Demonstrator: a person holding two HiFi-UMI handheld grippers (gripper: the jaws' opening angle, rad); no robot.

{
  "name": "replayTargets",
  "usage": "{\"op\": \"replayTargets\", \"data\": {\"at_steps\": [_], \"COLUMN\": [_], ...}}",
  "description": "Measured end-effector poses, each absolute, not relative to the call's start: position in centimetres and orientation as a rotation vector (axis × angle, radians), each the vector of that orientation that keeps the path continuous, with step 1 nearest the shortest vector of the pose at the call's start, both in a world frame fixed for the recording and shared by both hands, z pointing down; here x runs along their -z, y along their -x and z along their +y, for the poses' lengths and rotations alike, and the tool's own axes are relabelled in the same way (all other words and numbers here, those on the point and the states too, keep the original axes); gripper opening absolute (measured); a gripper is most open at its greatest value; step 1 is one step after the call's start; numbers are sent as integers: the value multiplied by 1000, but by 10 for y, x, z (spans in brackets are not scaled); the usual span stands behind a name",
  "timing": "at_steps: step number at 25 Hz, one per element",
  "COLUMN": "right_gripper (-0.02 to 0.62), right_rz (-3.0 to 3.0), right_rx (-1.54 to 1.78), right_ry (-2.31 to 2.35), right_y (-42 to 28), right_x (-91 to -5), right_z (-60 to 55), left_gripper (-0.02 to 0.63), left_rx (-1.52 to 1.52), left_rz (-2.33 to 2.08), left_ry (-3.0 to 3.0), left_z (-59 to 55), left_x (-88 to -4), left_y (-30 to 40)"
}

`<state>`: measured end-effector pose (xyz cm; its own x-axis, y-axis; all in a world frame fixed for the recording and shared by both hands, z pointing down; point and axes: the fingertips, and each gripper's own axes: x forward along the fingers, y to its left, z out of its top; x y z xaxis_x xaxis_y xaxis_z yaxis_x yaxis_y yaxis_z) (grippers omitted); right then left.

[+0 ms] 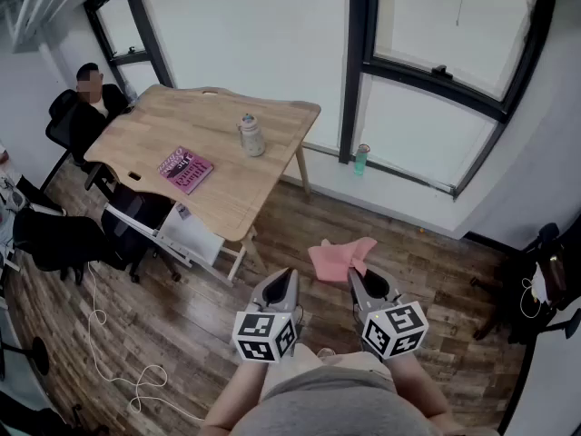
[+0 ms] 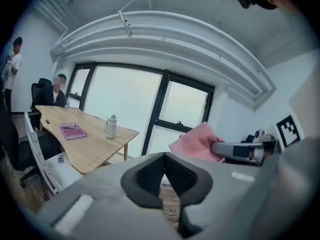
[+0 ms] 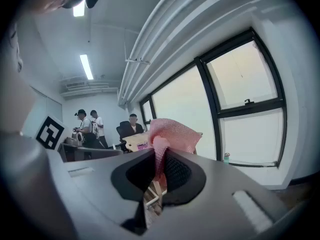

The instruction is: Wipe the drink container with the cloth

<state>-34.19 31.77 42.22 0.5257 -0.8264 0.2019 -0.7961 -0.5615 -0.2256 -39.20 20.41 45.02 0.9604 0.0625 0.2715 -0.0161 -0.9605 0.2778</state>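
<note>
A pale drink bottle (image 1: 251,136) stands upright on the wooden table (image 1: 154,125), far ahead of both grippers; it also shows in the left gripper view as the bottle (image 2: 111,127). My right gripper (image 1: 356,277) is shut on a pink cloth (image 1: 339,257), which bunches up above its jaws, the cloth (image 3: 170,134). My left gripper (image 1: 283,278) is shut with nothing between its jaws, the left gripper (image 2: 163,156). The pink cloth (image 2: 197,141) appears to its right.
A pink book (image 1: 186,170) lies on the table near the bottle. A seated person (image 1: 91,98) is at the table's far end, with black chairs (image 1: 54,239) along its left side. A green bottle (image 1: 361,159) stands on the window ledge. A white cable (image 1: 123,361) trails over the wood floor.
</note>
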Motion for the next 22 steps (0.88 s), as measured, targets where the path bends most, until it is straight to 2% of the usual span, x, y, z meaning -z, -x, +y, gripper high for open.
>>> {"op": "replayTargets", "data": {"at_steps": [22], "right_gripper": [28], "right_rz": [1510], "right_rx": [464], "right_ry": [2595], "right_y": [356], "right_x": [-431], "right_z": [327], "left_gripper": [2], "left_rx": [-418], "left_rz": [-6], "left_ry": [-2803], "left_z": [218], "left_x": [-458], "left_y": [404]}}
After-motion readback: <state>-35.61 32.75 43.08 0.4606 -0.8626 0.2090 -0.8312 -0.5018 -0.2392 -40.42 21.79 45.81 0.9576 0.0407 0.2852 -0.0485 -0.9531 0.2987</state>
